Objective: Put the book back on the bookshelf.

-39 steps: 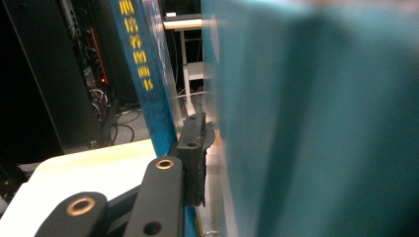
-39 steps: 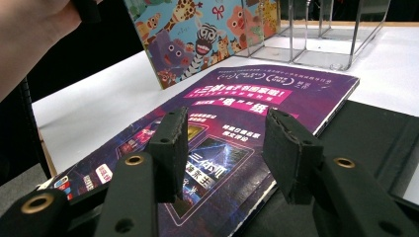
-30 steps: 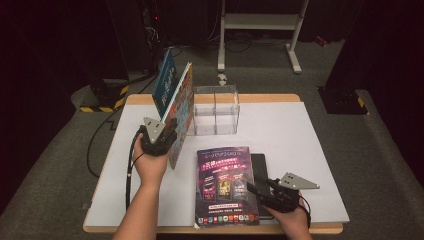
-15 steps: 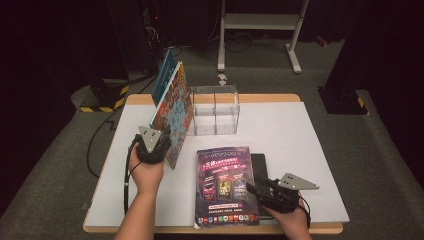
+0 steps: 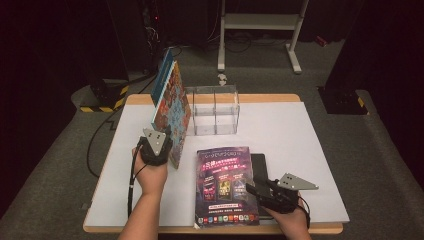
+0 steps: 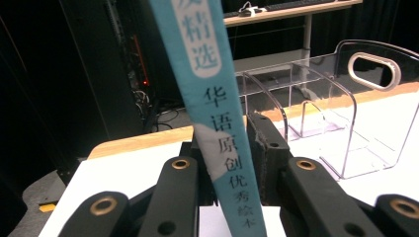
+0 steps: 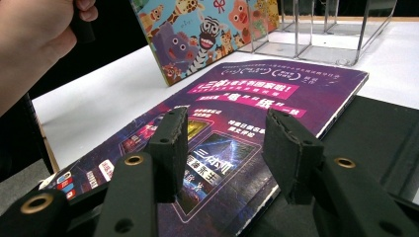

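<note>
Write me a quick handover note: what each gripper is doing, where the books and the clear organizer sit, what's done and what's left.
Left gripper: jaws have just been closing on the spine of the picture book, which stands tilted on the table beside the clear organizer.
Right gripper: jaws apart, low over the purple magazine, nothing between the pads.
Black book: flat, partly under the magazine.
Done: picture book raised on edge.
Left, probably: slot it into the organizer, whose compartments are empty, then the other two.
</note>
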A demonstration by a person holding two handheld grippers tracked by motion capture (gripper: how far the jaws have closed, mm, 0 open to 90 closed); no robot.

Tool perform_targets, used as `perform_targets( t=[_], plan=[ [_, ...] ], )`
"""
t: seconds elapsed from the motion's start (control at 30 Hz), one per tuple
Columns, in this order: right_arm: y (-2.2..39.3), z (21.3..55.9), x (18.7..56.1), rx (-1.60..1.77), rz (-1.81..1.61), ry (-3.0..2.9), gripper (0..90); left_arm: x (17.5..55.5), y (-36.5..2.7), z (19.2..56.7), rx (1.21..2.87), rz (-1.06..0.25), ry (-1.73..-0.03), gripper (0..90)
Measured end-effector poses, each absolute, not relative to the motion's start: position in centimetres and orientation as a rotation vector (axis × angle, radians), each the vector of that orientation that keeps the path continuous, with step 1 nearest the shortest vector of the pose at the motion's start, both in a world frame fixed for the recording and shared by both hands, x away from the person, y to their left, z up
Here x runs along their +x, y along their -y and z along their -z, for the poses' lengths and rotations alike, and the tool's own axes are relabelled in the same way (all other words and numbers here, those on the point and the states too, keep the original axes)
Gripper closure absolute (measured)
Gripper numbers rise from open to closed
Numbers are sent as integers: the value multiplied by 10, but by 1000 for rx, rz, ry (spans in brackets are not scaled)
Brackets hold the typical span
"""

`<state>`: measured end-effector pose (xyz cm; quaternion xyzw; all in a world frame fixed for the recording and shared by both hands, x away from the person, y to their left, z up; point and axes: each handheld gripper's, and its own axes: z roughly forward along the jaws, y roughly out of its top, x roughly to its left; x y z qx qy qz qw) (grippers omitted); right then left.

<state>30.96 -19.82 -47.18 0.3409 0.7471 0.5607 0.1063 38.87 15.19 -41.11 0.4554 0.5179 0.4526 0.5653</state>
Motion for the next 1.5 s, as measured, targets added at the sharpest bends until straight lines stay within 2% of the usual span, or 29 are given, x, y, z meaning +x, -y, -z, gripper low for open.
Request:
perform_targets(
  t=[0.53,1.13,1.3,1.5],
  plan=[
    [198,472,309,1004,-1657,-2205,518,400,-142,412,1093,-1137,-1210,748],
    [196,473,310,1003,-1653,-2213,518,401,-145,409,1070,-1091,-1229,749],
    [196,473,310,1002,-1652,-2216,518,399,-144,409,1072,-1082,-1216,674],
    [195,473,309,1001,-1653,-2215,518,396,-146,410,1060,-1070,-1213,642]
  ],
)
